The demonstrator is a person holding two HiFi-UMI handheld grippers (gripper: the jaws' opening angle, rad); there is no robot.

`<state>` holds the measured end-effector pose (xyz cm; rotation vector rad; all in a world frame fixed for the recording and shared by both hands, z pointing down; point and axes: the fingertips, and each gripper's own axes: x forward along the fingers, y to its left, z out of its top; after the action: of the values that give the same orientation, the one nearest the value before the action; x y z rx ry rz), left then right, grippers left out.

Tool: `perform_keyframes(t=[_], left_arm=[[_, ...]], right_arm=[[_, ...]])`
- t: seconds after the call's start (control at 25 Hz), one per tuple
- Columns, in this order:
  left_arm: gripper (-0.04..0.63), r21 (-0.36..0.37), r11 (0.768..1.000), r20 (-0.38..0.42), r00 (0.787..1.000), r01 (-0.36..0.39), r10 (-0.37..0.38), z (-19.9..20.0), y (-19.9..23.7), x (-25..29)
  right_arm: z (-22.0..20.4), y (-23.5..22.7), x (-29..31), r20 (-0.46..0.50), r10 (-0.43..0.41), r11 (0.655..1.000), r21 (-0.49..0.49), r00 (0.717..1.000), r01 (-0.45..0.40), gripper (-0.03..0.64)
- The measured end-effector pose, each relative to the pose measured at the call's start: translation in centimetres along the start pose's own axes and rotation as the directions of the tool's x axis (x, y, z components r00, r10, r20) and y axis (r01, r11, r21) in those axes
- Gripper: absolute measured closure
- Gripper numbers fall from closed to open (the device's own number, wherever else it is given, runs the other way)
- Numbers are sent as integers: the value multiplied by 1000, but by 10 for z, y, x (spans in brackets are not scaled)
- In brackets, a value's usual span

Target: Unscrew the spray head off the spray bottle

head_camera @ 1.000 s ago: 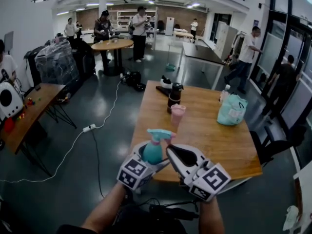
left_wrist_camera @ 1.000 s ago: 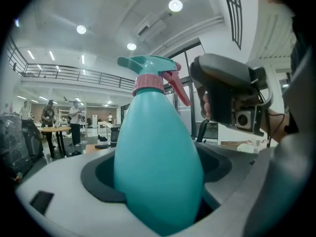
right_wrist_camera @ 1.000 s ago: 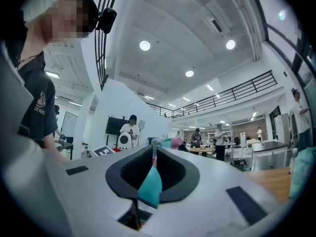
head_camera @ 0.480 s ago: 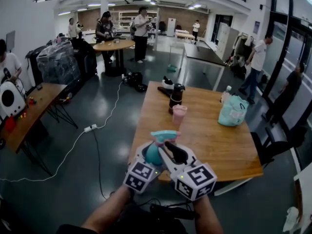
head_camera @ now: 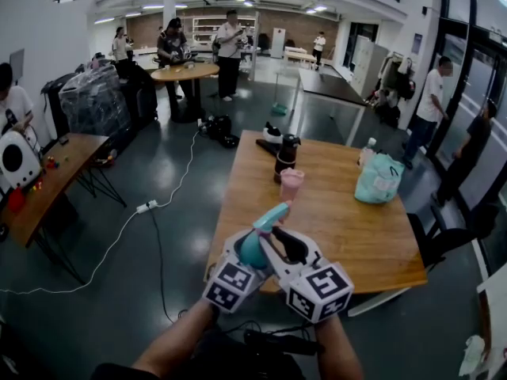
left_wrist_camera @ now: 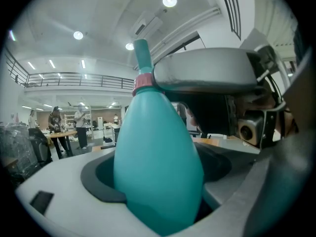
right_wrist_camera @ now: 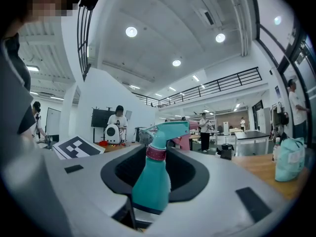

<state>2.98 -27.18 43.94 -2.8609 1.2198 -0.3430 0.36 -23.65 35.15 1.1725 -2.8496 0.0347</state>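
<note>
Wooden table (head_camera: 356, 236) beyond spray bottle (head_camera: 252, 248); glossy grey floor (head_camera: 158, 172), distant people (head_camera: 228, 50).

Nothing legible is showing anywhere. The two marker cubes (head_camera: 230, 283) are carrying only black-and-white square patterns, no letters. The teal bag (head_camera: 379, 179) on the table (head_camera: 356, 236) is bearing a pale patch, possibly a label, too small to read.

Left gripper (head_camera: 246, 246) clamped, right gripper (head_camera: 280, 242) opening around bottle (right_wrist_camera: 151, 186)
</note>
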Motion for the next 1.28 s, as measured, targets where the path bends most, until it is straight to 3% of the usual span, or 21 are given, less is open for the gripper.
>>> perform_keyframes(t=[0.12,0.36,0.72,0.84,1.08,1.28], left_arm=[[163,9,999,1,999,52,-52,2,-4,-2],[163,32,978,10,978,206,-206,5,-20,-9],[163,34,925,72,922,380,-381,16,-49,-19],[163,17,939,80,935,345,-345,16,-44,-15],[163,20,986,43,986,163,-164,8,-19,-2],[162,36,998,22,998,58,-59,7,-8,0]], right_arm=[[1,-1,-2,-3,36,999,-4,999,-36,483],[1,3,-11,16,209,978,12,978,-209,483],[5,6,-32,88,446,891,51,891,-451,485],[8,5,-31,88,401,914,24,912,-404,485],[16,-5,-27,115,226,970,68,967,-235,485],[10,-3,-14,60,94,988,120,994,-100,467]])
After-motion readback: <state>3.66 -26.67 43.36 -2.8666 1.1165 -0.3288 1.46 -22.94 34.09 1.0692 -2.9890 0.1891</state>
